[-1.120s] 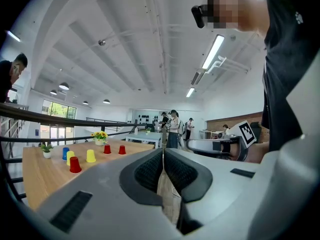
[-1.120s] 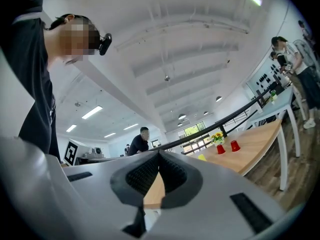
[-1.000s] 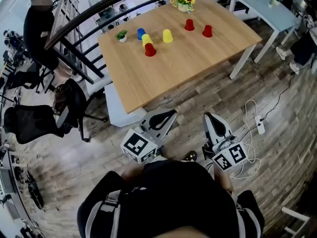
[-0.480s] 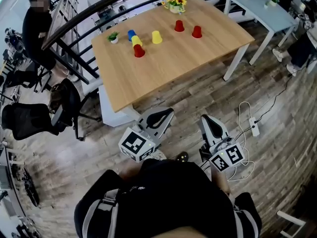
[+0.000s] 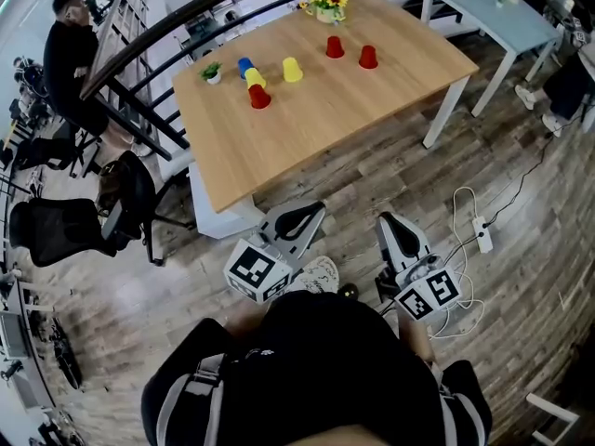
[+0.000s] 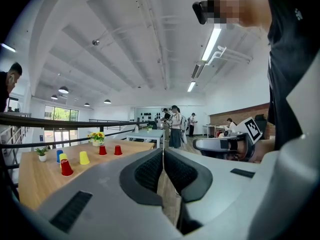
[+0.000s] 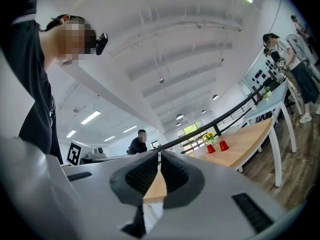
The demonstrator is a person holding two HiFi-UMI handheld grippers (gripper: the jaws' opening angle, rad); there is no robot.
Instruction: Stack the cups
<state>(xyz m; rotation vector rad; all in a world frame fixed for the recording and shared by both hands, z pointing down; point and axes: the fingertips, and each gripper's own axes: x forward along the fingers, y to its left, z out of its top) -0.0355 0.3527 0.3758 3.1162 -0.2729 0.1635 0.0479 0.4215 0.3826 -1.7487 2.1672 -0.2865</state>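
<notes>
Plastic, by the look: three red cups [image 5: 259,97], two yellow cups [image 5: 292,69], one blue cup [image 5: 244,66], loose on wooden bench [image 5: 307,128]. Probably light, thin-walled, slick; gentle sidewall pinch advised. Left tongs [image 5: 307,216], right tongs [image 5: 390,226]: closed, empty, well apart from bench.

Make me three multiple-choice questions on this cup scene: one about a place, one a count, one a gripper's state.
1. Where does the sunflower pot stand? A on the floor; B at the wooden table's far edge; C on a chair.
2. How many red cups stand on it? A one; B three; C five.
3. The left gripper's jaws are: A shut, empty; B wide open; C shut on a cup.
Answers: B, it sits by the far rim; B, three red ones show; A, its pads meet with nothing between.
</notes>
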